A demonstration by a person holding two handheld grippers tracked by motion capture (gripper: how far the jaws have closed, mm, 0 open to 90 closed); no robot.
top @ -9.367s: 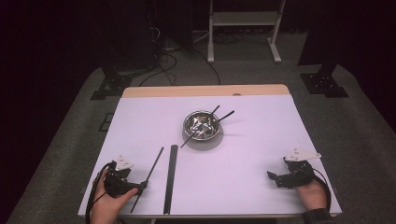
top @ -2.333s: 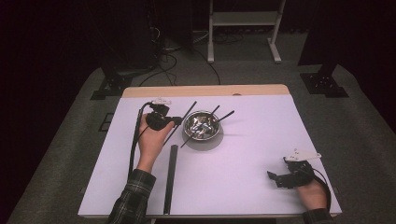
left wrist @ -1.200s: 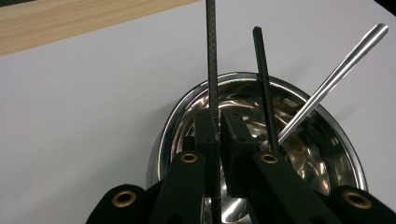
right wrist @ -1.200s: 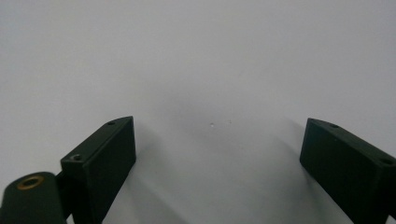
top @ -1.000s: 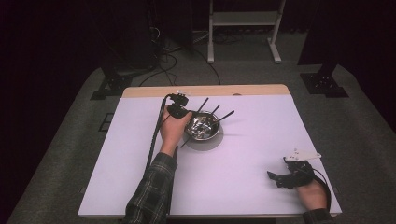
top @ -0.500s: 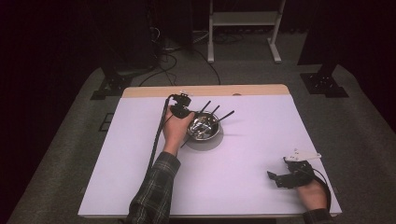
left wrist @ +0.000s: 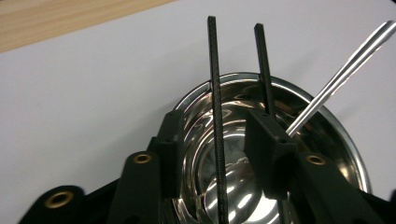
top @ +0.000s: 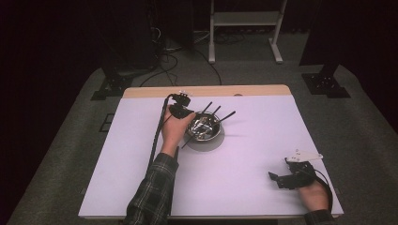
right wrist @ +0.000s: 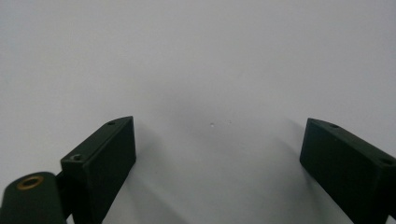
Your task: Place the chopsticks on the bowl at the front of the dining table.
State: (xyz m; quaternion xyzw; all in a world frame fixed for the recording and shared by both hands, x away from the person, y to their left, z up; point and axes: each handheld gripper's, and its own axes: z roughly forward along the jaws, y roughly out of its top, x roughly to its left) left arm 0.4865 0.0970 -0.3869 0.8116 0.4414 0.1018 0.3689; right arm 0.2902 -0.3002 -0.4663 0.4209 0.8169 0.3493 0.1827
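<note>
- We see the high view dim, table [top: 244, 187] lit, surroundings near black.
- We get glare in the bowl [left wrist: 327, 135]; near jaws blur.
- Soft jaw shadows, right gripper view.

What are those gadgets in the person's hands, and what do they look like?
Each is a black hand-held gripper with two flat block jaws and brass rivets. The left gripper trails a thick black cable; the right gripper carries a pale three-cornered plate. The left sleeve is plaid.
</note>
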